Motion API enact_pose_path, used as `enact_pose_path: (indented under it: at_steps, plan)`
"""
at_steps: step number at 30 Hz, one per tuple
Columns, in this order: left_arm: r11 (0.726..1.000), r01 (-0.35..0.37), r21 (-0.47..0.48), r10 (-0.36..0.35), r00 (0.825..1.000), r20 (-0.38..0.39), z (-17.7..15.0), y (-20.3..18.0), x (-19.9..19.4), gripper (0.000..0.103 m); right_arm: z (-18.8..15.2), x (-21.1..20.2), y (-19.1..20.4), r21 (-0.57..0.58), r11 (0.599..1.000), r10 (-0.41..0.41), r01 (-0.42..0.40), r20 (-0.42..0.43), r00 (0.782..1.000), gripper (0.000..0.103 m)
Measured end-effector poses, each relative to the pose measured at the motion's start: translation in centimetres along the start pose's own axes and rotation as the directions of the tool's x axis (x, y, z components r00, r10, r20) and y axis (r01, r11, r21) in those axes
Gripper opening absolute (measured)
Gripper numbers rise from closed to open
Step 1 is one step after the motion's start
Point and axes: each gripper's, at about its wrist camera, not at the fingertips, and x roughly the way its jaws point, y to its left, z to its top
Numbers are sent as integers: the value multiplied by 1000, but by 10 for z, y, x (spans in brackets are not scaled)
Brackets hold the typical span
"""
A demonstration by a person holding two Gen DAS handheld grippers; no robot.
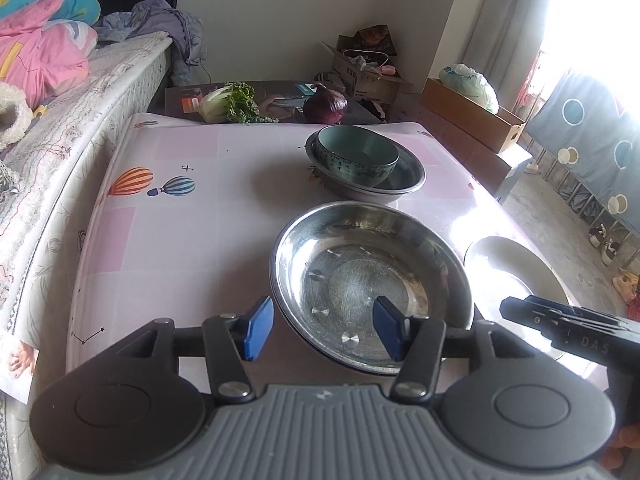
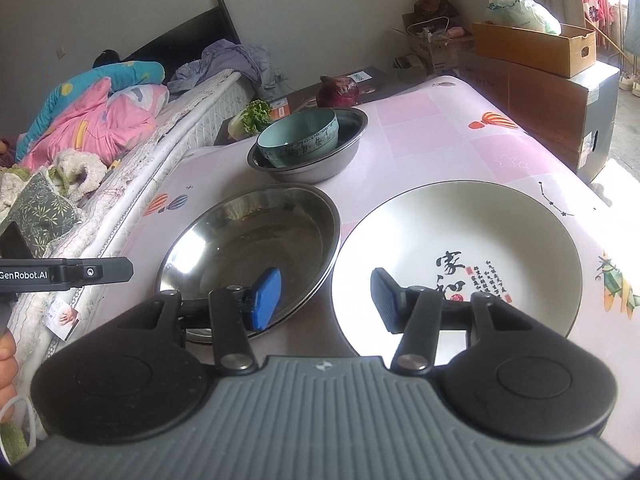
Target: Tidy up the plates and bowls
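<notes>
— Where do your jaws stand against the dishes?

— Your left gripper (image 1: 320, 330) is spread wide, holding nothing; the near left rim of the steel plate (image 1: 370, 276) sits between its pads. Your right gripper (image 2: 326, 300) gapes too, straddling the gap where that steel plate (image 2: 256, 248) nearly meets the white plate (image 2: 456, 252) on its right.

— And the bowls?

— Farther back on the pink table (image 2: 460, 136), the teal bowl (image 2: 300, 138) sits tilted inside the steel basin (image 2: 320, 164).
</notes>
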Motion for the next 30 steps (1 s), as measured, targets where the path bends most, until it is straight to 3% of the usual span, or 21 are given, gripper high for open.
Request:
enact_pose_path:
  at_steps: [7, 13, 21, 30]
  plan:
    - [997, 54, 55, -54, 998, 13, -7, -37, -9, 66, -19, -46, -58, 90, 995, -49, 41, 96, 994, 50]
    - [981, 181, 71, -179, 983, -36, -27, -90, 10, 66, -35, -73, -129, 123, 989, -103, 88, 123, 987, 50]
    - [967, 256, 11, -255, 965, -54, -54, -135, 56, 62, -27, -75, -208, 72, 997, -4, -3, 93, 996, 49]
    - [974, 221, -48, -224, 973, -60, -62, -147, 80, 61, 12, -13, -235, 74, 990, 123, -124, 12, 992, 39]
